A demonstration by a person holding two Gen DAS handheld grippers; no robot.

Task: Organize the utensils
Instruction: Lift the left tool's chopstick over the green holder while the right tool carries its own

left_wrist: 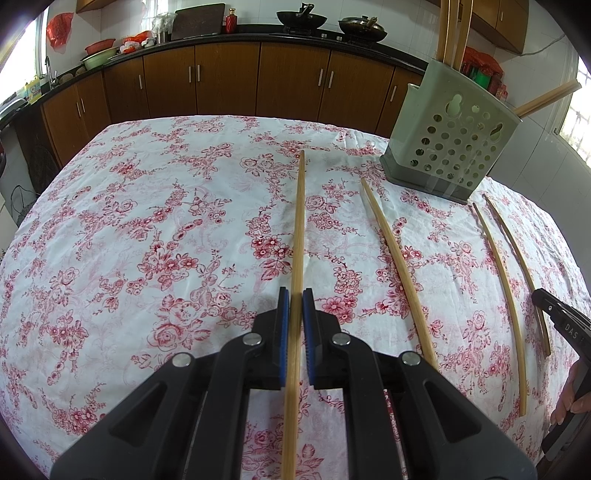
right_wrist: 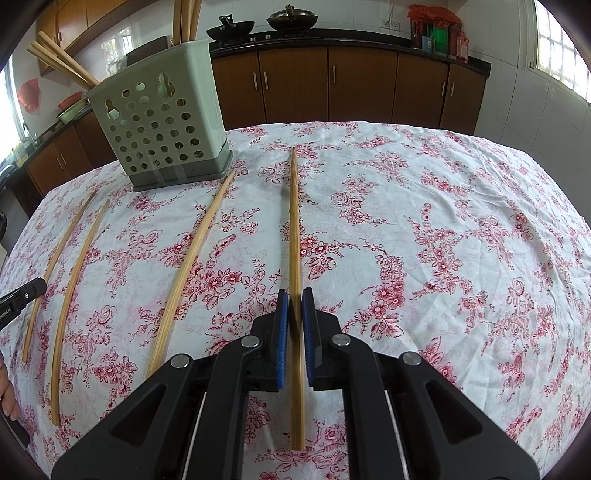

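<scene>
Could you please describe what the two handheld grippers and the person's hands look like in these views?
Both the left gripper and the right gripper are matte black with silver pivot bolts, triangular cutouts and ridged blue finger pads. The right gripper's side shows white lettering. Only bare fingers are visible; no sleeves.

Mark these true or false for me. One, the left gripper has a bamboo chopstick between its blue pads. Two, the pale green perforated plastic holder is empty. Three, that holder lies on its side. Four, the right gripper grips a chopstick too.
1. True: the left gripper is closed on a bamboo chopstick.
2. False: the pale green perforated plastic holder has upright chopsticks standing in it.
3. False: it stands upright on the floral tablecloth.
4. True: the right gripper is closed on a second bamboo chopstick.
</scene>
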